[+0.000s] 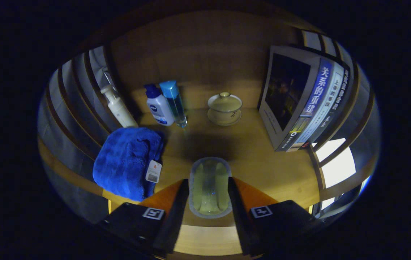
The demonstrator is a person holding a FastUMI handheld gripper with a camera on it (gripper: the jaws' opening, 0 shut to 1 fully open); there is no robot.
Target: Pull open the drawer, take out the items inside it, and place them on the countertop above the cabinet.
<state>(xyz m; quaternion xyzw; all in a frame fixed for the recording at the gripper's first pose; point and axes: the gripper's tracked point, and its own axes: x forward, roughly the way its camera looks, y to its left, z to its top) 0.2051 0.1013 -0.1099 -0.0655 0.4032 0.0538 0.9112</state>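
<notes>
I am looking down onto the wooden countertop [263,166] and counting what is sitting on it. Three bottles are standing along its back edge toward the left: one white pump bottle [118,108] leaning against the slatted side, one white bottle with a dark blue cap [159,106], and one clear blue bottle with a light blue cap [175,103] just beside it, the two nearly touching. One lidded ceramic cup on its saucer [225,108] is resting near the middle of the back edge. One blue towel [127,160] is lying bunched by the left edge, with a small white tag [153,171] hanging off it. A few books [306,101] are standing upright against the right edge; I am counting about three spines, though the exact number is hard to tell.

My gripper [209,195] is holding one pale green oval item with a grey rim [209,186], pinched between the fingers, both inner faces pressing on its sides at a moderate width. It is hanging over the front edge of the countertop.

The dark-capped bottle is showing a round blue logo; the book spines are carrying Chinese characters.
</notes>
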